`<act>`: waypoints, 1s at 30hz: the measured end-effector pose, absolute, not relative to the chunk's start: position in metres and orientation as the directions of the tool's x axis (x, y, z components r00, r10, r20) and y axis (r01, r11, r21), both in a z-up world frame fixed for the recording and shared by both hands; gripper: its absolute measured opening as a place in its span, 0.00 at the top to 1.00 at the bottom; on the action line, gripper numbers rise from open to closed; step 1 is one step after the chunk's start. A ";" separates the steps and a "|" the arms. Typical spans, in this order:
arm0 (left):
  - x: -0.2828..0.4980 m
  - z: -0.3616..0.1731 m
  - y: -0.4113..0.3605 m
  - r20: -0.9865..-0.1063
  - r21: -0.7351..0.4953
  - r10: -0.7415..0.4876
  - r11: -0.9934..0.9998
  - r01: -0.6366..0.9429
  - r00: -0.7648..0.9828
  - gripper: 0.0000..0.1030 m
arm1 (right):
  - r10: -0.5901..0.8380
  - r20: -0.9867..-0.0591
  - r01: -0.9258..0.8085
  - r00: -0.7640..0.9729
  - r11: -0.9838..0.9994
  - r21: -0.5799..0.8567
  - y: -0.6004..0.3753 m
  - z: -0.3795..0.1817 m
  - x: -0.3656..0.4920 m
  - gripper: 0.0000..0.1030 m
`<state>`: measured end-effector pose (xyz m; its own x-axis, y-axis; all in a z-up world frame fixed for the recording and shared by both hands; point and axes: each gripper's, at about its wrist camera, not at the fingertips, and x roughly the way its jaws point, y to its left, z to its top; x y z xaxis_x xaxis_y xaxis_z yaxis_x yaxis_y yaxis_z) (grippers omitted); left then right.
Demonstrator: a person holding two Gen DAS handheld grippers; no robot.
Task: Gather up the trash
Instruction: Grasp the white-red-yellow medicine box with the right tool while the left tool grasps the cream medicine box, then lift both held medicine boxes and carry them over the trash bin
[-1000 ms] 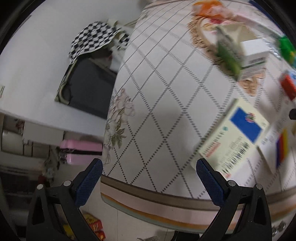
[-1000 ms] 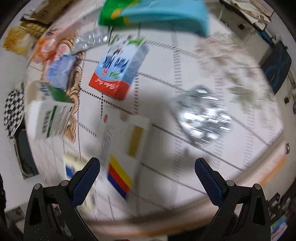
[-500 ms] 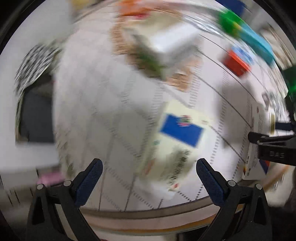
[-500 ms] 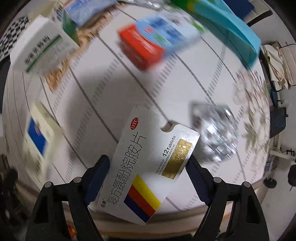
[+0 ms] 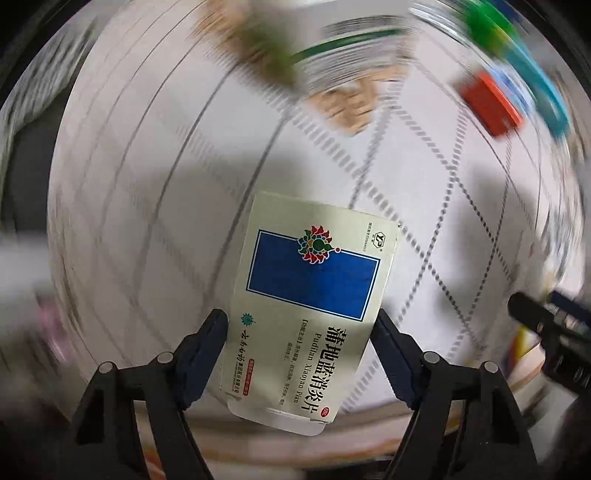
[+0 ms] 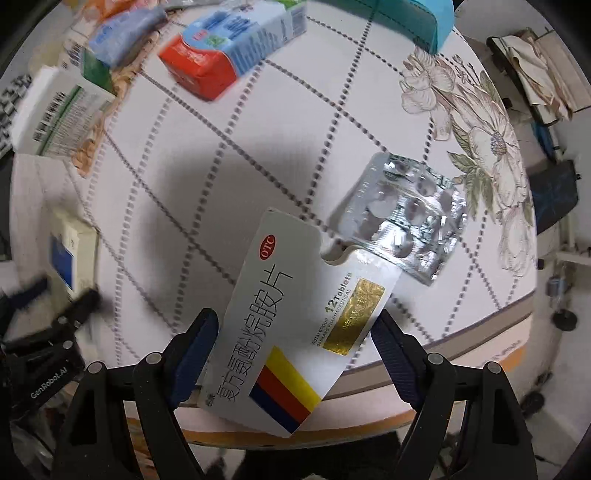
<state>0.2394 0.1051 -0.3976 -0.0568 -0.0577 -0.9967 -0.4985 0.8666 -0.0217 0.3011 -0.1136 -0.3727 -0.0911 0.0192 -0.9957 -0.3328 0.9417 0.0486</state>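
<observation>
My left gripper (image 5: 299,325) is shut on a cream medicine box with a blue rectangle (image 5: 314,291), holding it just above the round table's tablecloth (image 5: 166,184). My right gripper (image 6: 295,325) is shut on a white medicine box with yellow, red and blue stripes (image 6: 295,332), its flap open. A silver blister pack (image 6: 406,218) lies on the cloth just beyond the white box. The left gripper and its cream box also show at the left of the right wrist view (image 6: 70,266).
A red and blue carton (image 6: 229,48) lies at the back, a white and green box (image 6: 59,114) at the left, a teal box (image 6: 417,14) at the far edge. The table edge (image 6: 480,332) runs close below both grippers. A chair with cloth (image 6: 535,74) stands at the right.
Both grippers came in over the table and closed: the left on the cream blue box, the right on the white striped box. Both boxes now sit between the fingers.
</observation>
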 end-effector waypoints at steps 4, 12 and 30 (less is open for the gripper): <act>0.204 -0.398 0.110 -0.996 -0.044 -0.085 0.760 -0.649 -0.032 0.26 | 0.056 -0.998 -0.351 -0.021 0.935 0.060 -0.117 -0.354 0.294 0.03; 0.196 -0.407 0.106 -0.999 -0.025 -0.039 0.751 -0.660 -0.007 0.26 | -0.029 -0.992 -0.268 -0.124 0.963 0.005 -0.126 -0.390 0.287 0.06; 0.193 -0.410 0.065 -1.000 -0.015 -0.022 0.756 -0.654 -0.003 0.25 | -0.059 -0.998 -0.599 -0.006 0.800 -0.044 -0.086 -0.404 0.281 0.12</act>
<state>0.1934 0.0646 -0.4104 -0.0031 -0.0220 -0.9998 -0.6544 0.7560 -0.0146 0.2811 -0.0862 -0.4040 -0.0057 -0.0589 -0.9982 -0.5989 0.7997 -0.0437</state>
